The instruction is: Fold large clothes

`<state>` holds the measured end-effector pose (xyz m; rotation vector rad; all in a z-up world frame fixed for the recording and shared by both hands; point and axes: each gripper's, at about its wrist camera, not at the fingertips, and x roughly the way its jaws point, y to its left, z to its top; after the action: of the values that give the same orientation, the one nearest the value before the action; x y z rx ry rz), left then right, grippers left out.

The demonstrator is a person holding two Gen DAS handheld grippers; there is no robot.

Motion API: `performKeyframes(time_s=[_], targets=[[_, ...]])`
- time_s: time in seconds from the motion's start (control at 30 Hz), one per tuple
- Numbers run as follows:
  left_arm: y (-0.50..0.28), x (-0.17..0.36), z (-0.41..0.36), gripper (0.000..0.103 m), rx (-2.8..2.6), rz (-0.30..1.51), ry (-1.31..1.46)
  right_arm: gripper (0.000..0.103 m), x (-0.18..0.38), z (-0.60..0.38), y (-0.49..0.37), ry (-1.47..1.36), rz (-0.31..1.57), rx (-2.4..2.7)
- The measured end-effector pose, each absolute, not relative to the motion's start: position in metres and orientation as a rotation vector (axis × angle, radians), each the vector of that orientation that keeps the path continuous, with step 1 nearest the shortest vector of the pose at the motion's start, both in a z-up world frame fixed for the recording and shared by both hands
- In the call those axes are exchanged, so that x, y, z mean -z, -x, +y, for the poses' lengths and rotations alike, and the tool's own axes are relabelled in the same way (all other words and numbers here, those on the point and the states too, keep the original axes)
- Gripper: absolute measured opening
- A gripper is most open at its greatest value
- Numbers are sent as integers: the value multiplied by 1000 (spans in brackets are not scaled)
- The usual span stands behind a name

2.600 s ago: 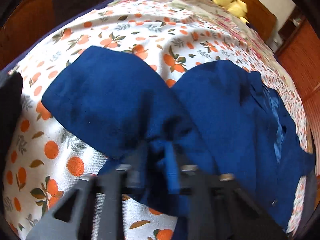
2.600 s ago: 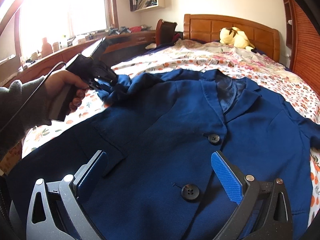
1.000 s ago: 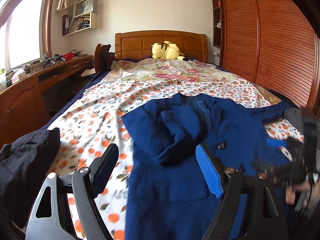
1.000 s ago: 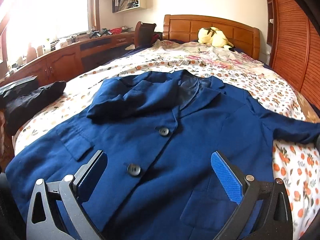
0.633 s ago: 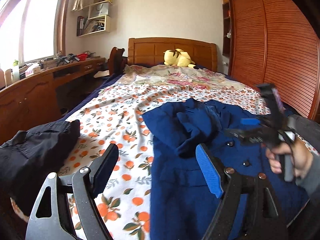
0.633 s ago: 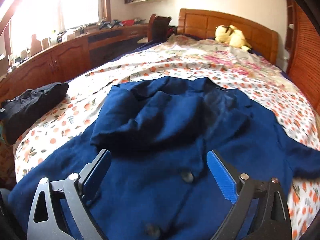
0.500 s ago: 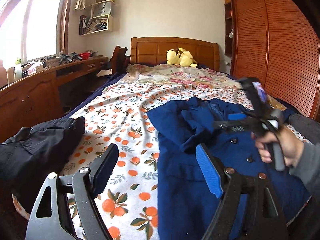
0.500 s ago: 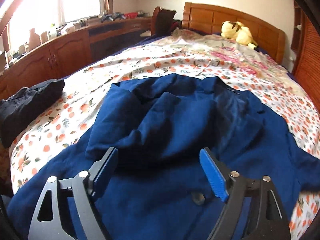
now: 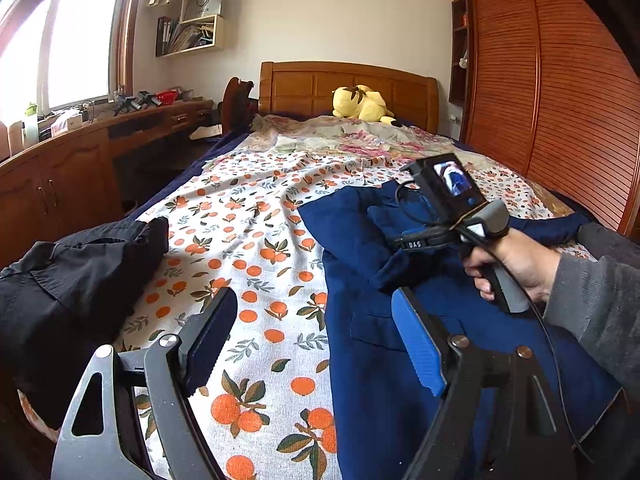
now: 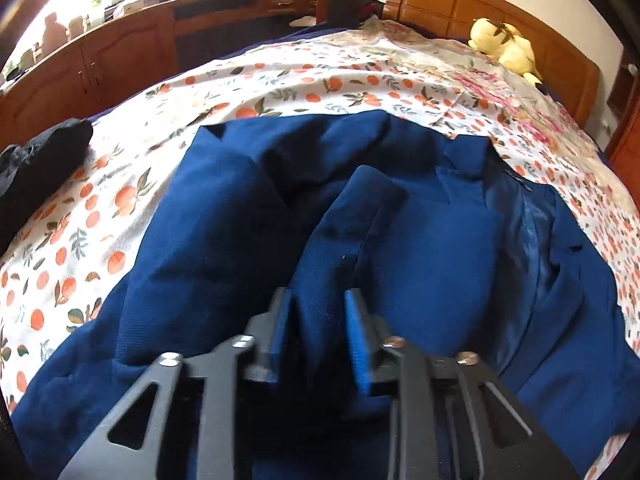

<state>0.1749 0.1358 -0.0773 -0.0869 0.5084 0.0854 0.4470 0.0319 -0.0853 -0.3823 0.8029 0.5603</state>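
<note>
Navy cloth fills the lower half of the right wrist view: one blue jacket [image 10: 440,264] lies spread on the bed [image 9: 256,216], its near sleeve folded across the chest into a raised ridge at the centre of the frame. In the left wrist view the same jacket occupies the lower right, on the orange-print sheet. One black garment [image 9: 72,272] sits bundled at the left edge of that frame, well apart from the jacket. One yellow plush toy [image 9: 362,104] rests against the wooden headboard in the upper centre. A wooden desk [image 9: 100,140] runs along the left under the window.

Two hand-held grippers show. The left hand-held gripper [image 9: 316,340] hangs above the sheet at the bottom of its own frame, fingers well apart with nothing between them, pointing gently down. The right hand-held gripper [image 10: 318,328] tips steeply down onto the folded sleeve; its jaws are closing, with a ridge of navy fabric between the blue pads [image 10: 356,336], which appear to press on it. One right hand [image 9: 516,264], in a grey sleeve, grips its handle at the right of the left wrist view.
</note>
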Motion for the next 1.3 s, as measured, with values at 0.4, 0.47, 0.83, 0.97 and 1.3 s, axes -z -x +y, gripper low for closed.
performKeyframes(time_s=[0.4,0.47,0.83,0.97,1.3], targets=[[-176,76,129,80,-68,502,68,4,25,-26,-395,286,539,-573],[-175,74,128,80,-65,497,69,4,16,-43,-373,249,505,-578],[-176,74,124,80,-52,495,71,4,60,-89,-295,186,617,-617],[-174,73,122,80,-57,490,65,7,59,-76,-301,209,640,-634],[-172,74,126,80,-70,493,68,51,54,-9,-369,279,699,-652]])
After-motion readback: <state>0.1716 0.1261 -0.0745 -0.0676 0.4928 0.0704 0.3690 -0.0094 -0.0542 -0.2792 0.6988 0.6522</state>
